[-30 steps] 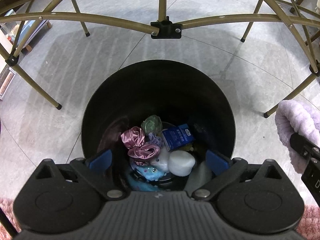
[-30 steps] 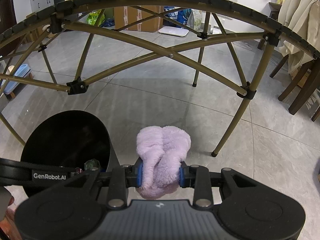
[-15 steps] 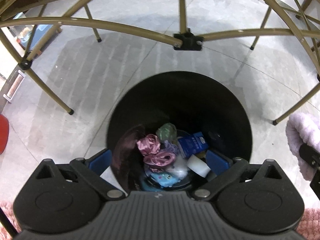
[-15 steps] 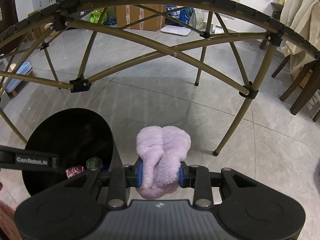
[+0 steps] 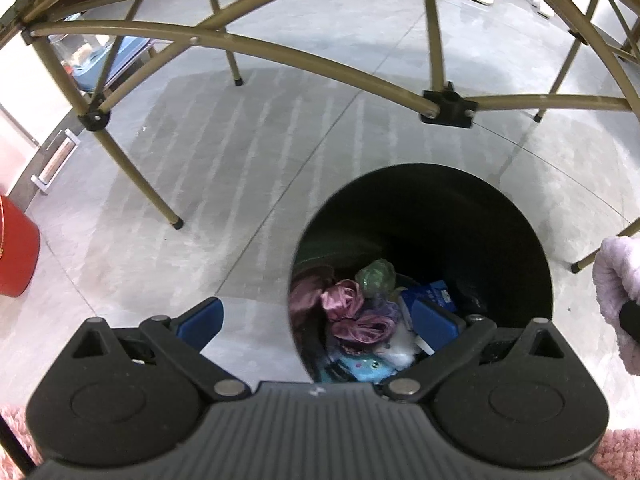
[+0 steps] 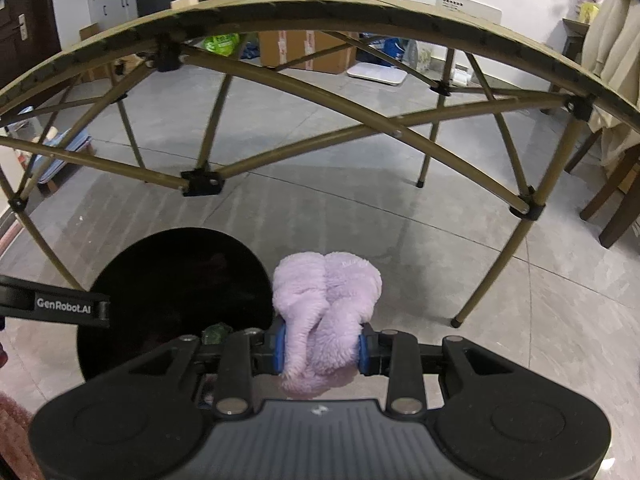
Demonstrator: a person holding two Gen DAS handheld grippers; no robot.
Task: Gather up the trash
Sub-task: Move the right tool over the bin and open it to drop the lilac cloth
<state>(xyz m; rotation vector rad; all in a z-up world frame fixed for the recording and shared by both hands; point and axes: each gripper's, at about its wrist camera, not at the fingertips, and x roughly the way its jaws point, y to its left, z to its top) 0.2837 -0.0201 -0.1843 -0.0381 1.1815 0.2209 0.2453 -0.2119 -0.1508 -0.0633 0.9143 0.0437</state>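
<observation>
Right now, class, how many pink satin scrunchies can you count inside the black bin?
2. One pink satin scrunchie lies mid-pile in the black bin; the second scrunchie sits just below, touching it. More may be buried underneath.

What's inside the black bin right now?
In the black bin lie a pink satin scrunchie, a green crumpled piece, a blue packet, something white and a light blue item. The left gripper and the heap hide whatever lies beneath.

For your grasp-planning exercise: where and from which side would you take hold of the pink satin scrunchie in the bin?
Grip the pink satin scrunchie across its puffed upper fold, coming straight down through the black bin mouth: the walls block any side approach, and it lies on top of the pile.
</observation>
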